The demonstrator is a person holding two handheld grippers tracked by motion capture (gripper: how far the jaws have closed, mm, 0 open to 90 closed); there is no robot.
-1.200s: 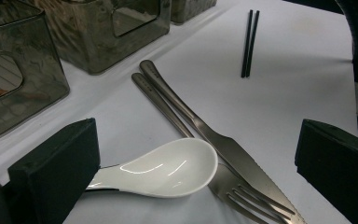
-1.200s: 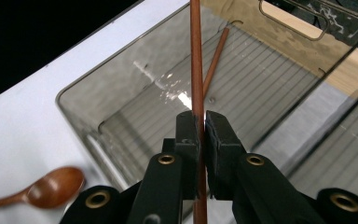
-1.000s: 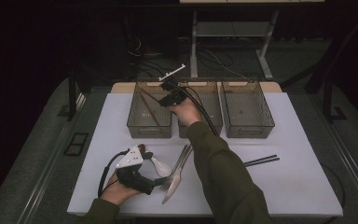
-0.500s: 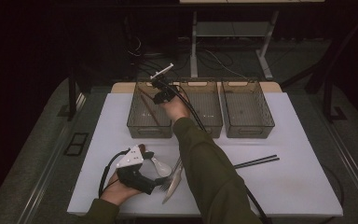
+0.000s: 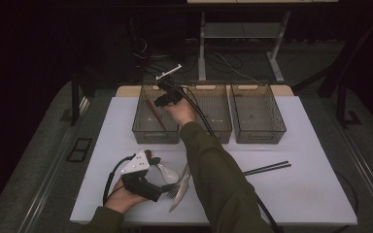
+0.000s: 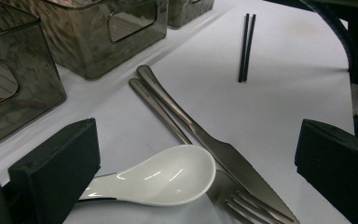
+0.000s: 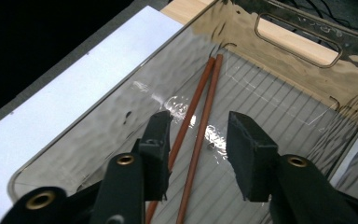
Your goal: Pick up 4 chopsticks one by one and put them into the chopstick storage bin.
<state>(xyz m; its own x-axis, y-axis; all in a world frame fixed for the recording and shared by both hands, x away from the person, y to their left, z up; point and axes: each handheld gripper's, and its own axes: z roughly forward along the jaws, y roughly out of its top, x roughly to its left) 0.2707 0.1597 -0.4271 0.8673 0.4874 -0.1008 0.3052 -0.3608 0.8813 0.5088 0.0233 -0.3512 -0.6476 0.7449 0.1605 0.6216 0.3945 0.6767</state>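
Note:
My right gripper point(image 5: 164, 99) point(image 7: 200, 123) hovers over the left clear bin point(image 5: 148, 132). Its jaws have just been opening and now stand open. A pair of brown chopsticks point(image 7: 205, 109) point(image 5: 154, 112) lies loose on the bin floor below the gap, touched by neither pad. At the table's front left, my left gripper point(image 5: 161, 174) point(image 6: 198, 126) rests low with its jaws wide open. A white ceramic spoon point(image 6: 168, 175) point(image 5: 167, 173) lies on the table between them, its handle close to the left jaw.
A steel knife point(image 6: 223, 154) and fork point(image 6: 168, 116) lie side by side just beyond the spoon. Two black chopsticks point(image 5: 267, 168) point(image 6: 246, 46) rest at the table's right. A middle bin point(image 5: 218, 131) and a right bin point(image 5: 260, 131) stand beside the left one.
The right hand has shifted left from the middle bin's edge to over the left bin, and the brown chopsticks now lie loose inside. The left hand has stayed put.

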